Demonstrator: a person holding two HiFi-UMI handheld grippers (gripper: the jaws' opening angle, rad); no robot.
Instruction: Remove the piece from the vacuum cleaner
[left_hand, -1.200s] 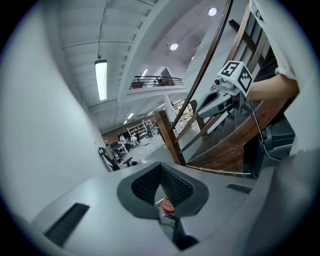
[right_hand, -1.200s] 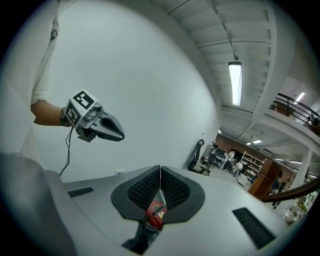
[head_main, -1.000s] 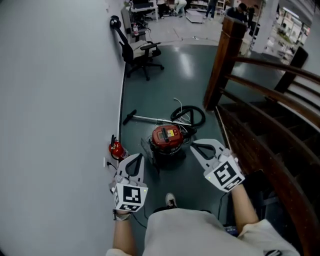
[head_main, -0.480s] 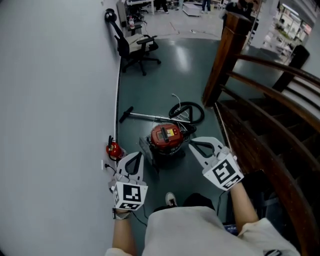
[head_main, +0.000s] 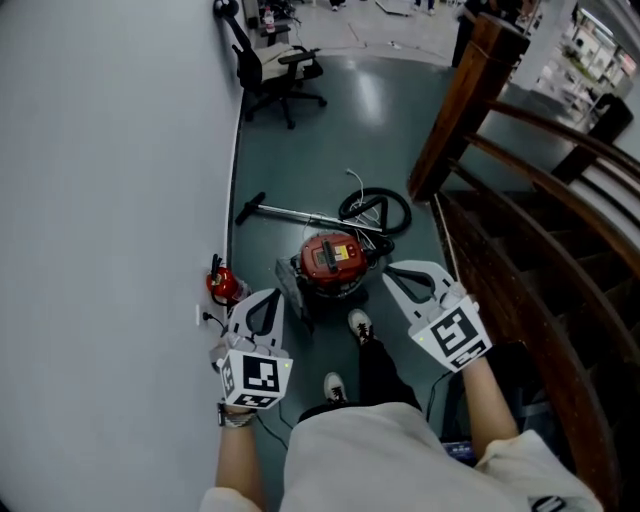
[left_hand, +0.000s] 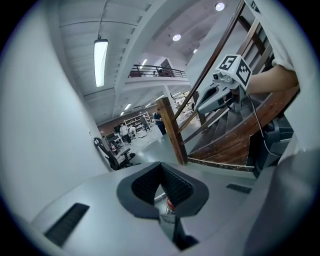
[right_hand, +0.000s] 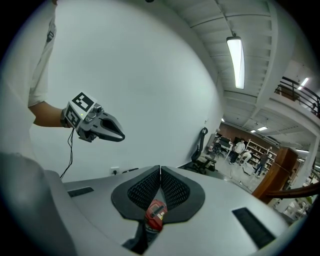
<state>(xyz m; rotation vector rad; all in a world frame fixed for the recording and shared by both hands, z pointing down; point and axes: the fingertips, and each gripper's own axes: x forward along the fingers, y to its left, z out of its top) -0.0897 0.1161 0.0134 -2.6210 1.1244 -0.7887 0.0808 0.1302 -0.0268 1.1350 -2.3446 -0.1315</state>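
1. Setting: a dark green floor (head_main: 300, 130) running between a pale wall on the left and a wooden staircase banister (head_main: 468, 95) on the right; an office chair (head_main: 272, 62) stands at the far end.
2. Task object: the red canister vacuum cleaner (head_main: 331, 262) stands on the floor just ahead of the person's shoes (head_main: 360, 326), near the wall. Its black hose (head_main: 376, 211) lies coiled behind it, and a long wand (head_main: 292, 214) stretches left from there. Whether hose and wand are both plugged in is hard to tell from this height.
3. Left gripper (head_main: 271, 294): jaws pressed together with nothing between them, held in the air above and left of the vacuum cleaner.
4. Right gripper (head_main: 389, 273): jaws likewise together and empty, held above and right of the vacuum cleaner; the canister shows only in the distance beyond its tips.
5. Progress: judged as not yet begun. No piece is detached or gripped; reaching down, gripping the piece and pulling it free all remain.
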